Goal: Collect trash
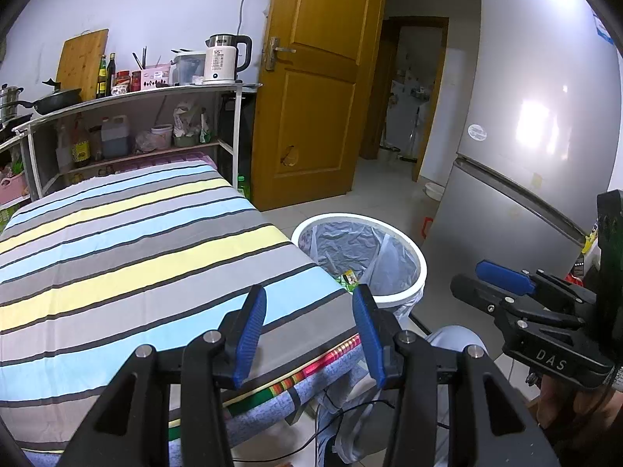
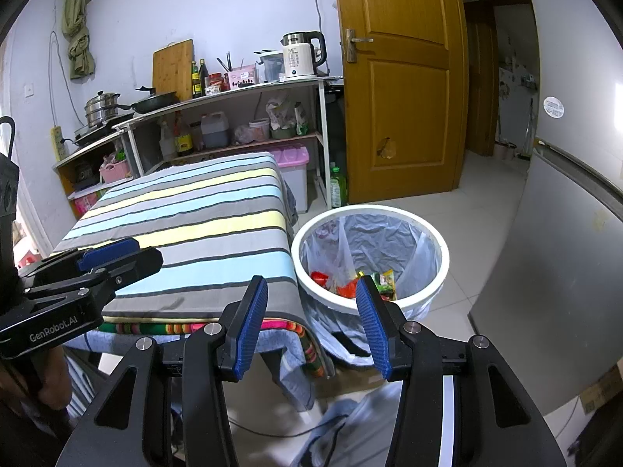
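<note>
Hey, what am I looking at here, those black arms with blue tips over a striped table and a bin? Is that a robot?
No robot: a person holds a hand-held gripping tool in each hand, and each tool carries a wide-angle camera looking along its two blue-padded fingers. One picture comes from the left tool, which also sees the right tool off to its side; the other comes from the right tool, which sees the left one. Both tools are open and hold nothing. Below them is a table under a striped cloth; nothing shows lying on the cloth. Beside the table stands a white trash bin lined with a plastic bag, with colourful wrappers already at its bottom. Behind are kitchen shelves, a wooden door and a grey fridge.
</note>
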`<action>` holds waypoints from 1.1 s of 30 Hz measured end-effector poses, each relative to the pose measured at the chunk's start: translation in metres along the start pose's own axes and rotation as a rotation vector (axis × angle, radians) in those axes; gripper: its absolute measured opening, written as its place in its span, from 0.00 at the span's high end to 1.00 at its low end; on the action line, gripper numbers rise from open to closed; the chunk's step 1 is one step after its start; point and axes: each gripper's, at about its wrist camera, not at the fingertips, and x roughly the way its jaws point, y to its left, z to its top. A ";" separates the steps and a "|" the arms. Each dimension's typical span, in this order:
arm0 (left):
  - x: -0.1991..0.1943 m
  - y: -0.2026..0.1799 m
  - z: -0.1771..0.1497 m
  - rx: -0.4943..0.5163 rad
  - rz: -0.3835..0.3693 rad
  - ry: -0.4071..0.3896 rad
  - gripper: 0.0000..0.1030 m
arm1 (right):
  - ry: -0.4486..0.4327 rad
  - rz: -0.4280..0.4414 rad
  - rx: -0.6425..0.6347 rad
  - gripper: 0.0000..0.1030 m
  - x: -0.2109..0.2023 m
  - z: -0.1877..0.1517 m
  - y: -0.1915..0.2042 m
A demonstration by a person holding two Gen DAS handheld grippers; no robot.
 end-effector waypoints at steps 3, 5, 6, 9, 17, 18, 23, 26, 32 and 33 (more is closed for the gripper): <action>0.000 0.000 0.000 0.001 0.002 -0.001 0.53 | 0.001 0.000 0.001 0.53 0.000 0.001 0.000; -0.001 0.000 0.000 0.001 -0.001 -0.001 0.53 | 0.000 0.000 -0.001 0.53 0.000 0.001 0.000; -0.001 0.000 -0.001 0.001 0.000 -0.001 0.53 | 0.001 0.000 0.000 0.53 0.000 0.001 0.000; -0.001 0.000 0.000 0.005 0.002 -0.004 0.53 | 0.003 0.000 0.001 0.53 -0.001 0.001 0.001; -0.001 -0.002 0.000 0.003 0.002 -0.003 0.53 | 0.007 -0.001 0.000 0.53 -0.001 0.000 0.002; -0.001 -0.002 0.000 0.003 0.003 -0.003 0.53 | 0.008 -0.001 0.000 0.53 0.000 -0.001 0.002; 0.001 -0.003 0.000 0.000 0.005 0.002 0.53 | 0.010 0.001 0.000 0.53 0.000 -0.001 0.001; 0.001 -0.002 0.000 0.001 0.007 0.002 0.53 | 0.010 0.000 0.000 0.53 0.000 -0.002 0.002; 0.002 -0.003 -0.003 0.000 0.008 0.006 0.53 | 0.011 0.000 0.000 0.53 0.001 -0.002 0.001; 0.002 -0.002 -0.003 0.000 0.008 0.005 0.53 | 0.011 0.000 0.000 0.53 0.001 -0.002 0.001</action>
